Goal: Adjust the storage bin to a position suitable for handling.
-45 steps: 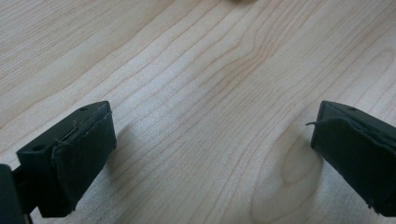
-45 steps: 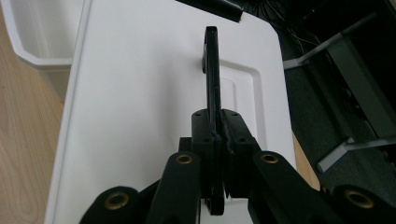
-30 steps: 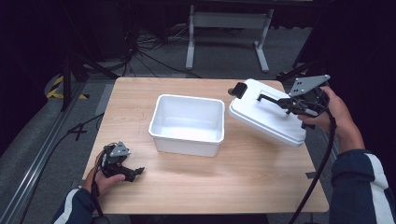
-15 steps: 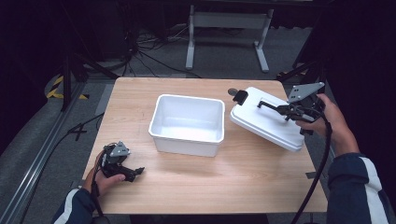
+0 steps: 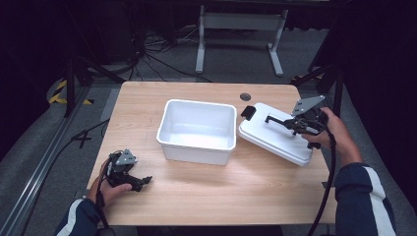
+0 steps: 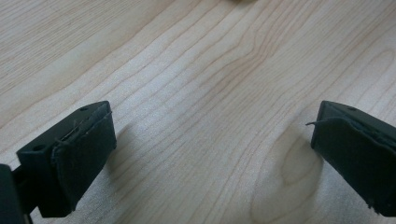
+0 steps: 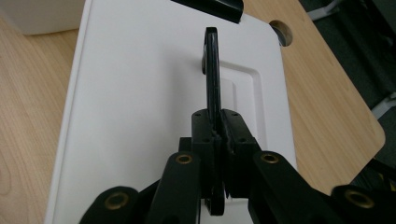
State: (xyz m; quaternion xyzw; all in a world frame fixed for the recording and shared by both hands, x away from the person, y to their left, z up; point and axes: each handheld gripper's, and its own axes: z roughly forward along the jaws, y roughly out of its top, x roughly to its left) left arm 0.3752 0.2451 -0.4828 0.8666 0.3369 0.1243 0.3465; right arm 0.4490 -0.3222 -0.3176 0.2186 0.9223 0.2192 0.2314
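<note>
A white lid (image 5: 275,135) is held by its thin black handle (image 7: 213,79) at the right side of a wooden table (image 5: 206,194), the right gripper (image 7: 219,128) being clamped tight on that handle with both jaws pressed flat against it. The lid is seen tilted, its near edge low by the table and a black latch (image 5: 248,112) at its far corner. An open white tub (image 5: 197,130) is placed at the table's middle, just beside the lid. The left gripper (image 6: 210,154) is held near the table's front left corner, well apart from the tub, its 2 jaws spread wide over bare wood with nothing between them.
</note>
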